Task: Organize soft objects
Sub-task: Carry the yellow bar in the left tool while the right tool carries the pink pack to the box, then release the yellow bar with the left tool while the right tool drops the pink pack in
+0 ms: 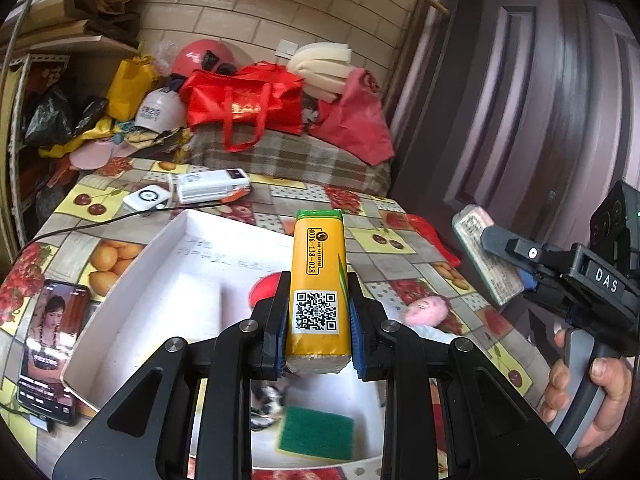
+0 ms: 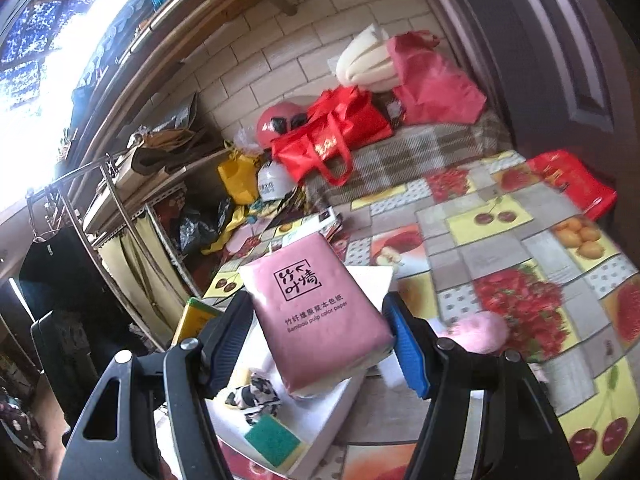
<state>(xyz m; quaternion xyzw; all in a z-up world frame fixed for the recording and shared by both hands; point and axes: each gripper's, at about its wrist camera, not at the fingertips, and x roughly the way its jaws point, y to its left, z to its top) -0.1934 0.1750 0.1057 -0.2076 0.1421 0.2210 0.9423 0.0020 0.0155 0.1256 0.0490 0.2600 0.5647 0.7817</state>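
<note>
My left gripper (image 1: 318, 280) is shut on a yellow tissue pack (image 1: 318, 264) with a QR code, held upright above a white box (image 1: 120, 280). In the box lie a green sponge (image 1: 316, 432), a black-and-white cloth (image 1: 268, 400) and something red (image 1: 266, 286). My right gripper (image 2: 316, 300) is shut on a pink tissue pack (image 2: 320, 312), tilted over the box's right side. In the left wrist view it shows at the right edge with a hand (image 1: 592, 392) on its handle. A pink fluffy thing (image 2: 480, 332) lies on the table beside the box.
A phone (image 1: 52, 344) lies left of the box. A white power bank (image 1: 212, 186), a round white device (image 1: 146, 198) and a black cable sit beyond it. A red bag (image 2: 572, 184) is at the table's right edge. Bags and foam pile up behind, by a dark door.
</note>
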